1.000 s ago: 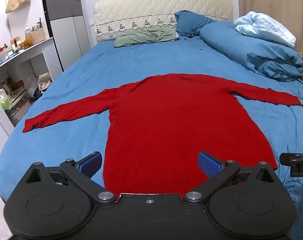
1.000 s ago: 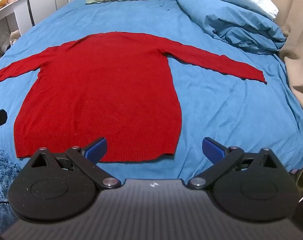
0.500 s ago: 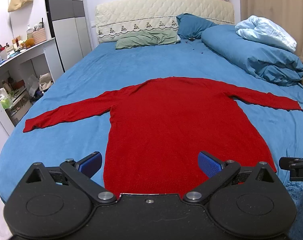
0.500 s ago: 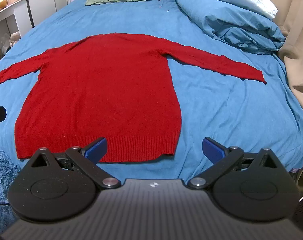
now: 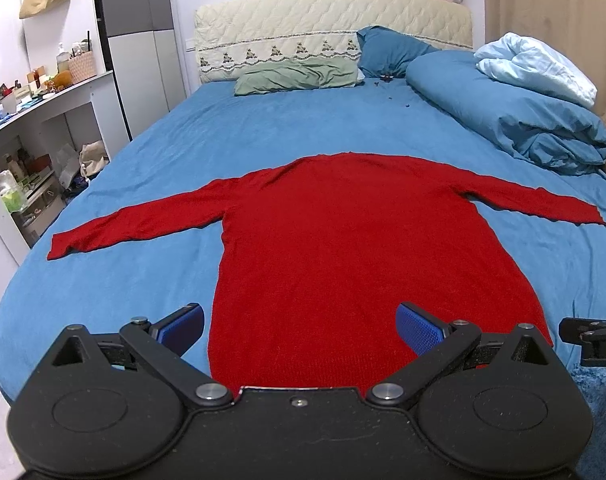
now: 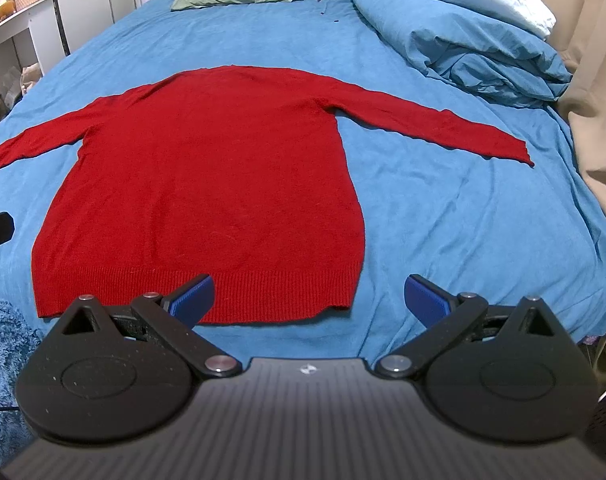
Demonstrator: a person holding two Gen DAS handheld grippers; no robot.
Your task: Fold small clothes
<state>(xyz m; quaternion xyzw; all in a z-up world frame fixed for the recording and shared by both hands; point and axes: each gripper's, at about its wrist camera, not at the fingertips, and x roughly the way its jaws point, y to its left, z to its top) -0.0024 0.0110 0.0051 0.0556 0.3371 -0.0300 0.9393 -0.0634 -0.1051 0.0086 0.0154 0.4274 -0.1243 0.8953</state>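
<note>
A red long-sleeved sweater (image 5: 343,240) lies flat on the blue bed (image 5: 143,280), both sleeves spread out sideways, hem toward me. It also shows in the right wrist view (image 6: 207,176). My left gripper (image 5: 301,326) is open and empty, held over the hem's left half. My right gripper (image 6: 309,296) is open and empty, just in front of the hem's right corner. The tip of the right gripper shows at the right edge of the left wrist view (image 5: 591,340).
A heaped blue duvet (image 5: 523,116) with a pale blanket lies at the bed's far right. Green and blue pillows (image 5: 299,76) lie by the headboard. A white shelf unit (image 5: 35,148) stands left of the bed. A curtain (image 6: 595,80) hangs on the right.
Both grippers have tilted up slightly and drawn back a little, so the sweater sits lower in both views. The sweater has not moved. Both grippers stay open.
</note>
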